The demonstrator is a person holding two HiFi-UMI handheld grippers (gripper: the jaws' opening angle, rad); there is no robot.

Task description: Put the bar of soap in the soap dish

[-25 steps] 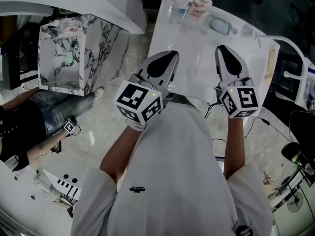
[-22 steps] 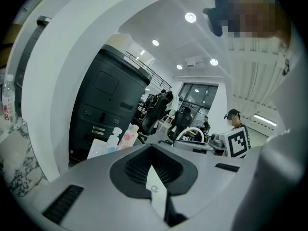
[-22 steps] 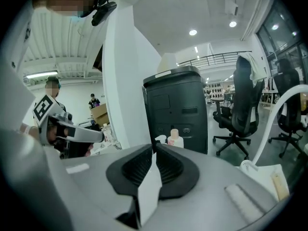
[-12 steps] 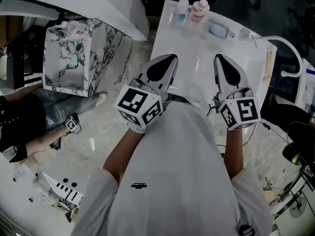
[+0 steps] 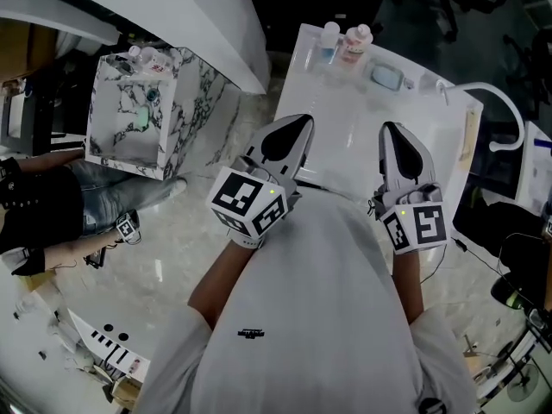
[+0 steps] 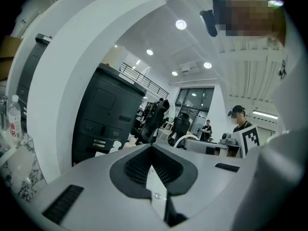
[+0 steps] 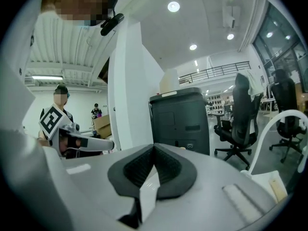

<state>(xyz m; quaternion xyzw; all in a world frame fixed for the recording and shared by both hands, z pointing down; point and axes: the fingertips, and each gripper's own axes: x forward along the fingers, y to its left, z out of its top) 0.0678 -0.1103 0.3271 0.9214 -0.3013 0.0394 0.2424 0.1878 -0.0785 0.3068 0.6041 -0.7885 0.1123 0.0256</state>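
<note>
Hovering over the near part of the white table (image 5: 345, 136), the left gripper (image 5: 304, 121) and the right gripper (image 5: 390, 128) point away from the person, side by side and apart from each other. In the left gripper view the two dark pads meet along one seam, with nothing caught in it. The right gripper view shows the same: jaws pressed fully together and empty. Neither tool touches the tabletop or anything on it.

The soap dish (image 5: 388, 78), a small teal-rimmed tray, lies at the far end of the table, well ahead of both grippers and closer to the line of the right one. A pale shape fills its middle; whether that is the bar of soap is too small to tell, and no loose bar can be made out elsewhere on the table. Just to the left of the dish stand two small bottles (image 5: 329, 40) close together. A pale flat strip (image 5: 470, 128) lies along the table's right edge.

To the left of the table a marble-patterned box (image 5: 185, 102) sits on the floor with small items inside, and another person's leg in jeans (image 5: 103, 188) shows beside it
</note>
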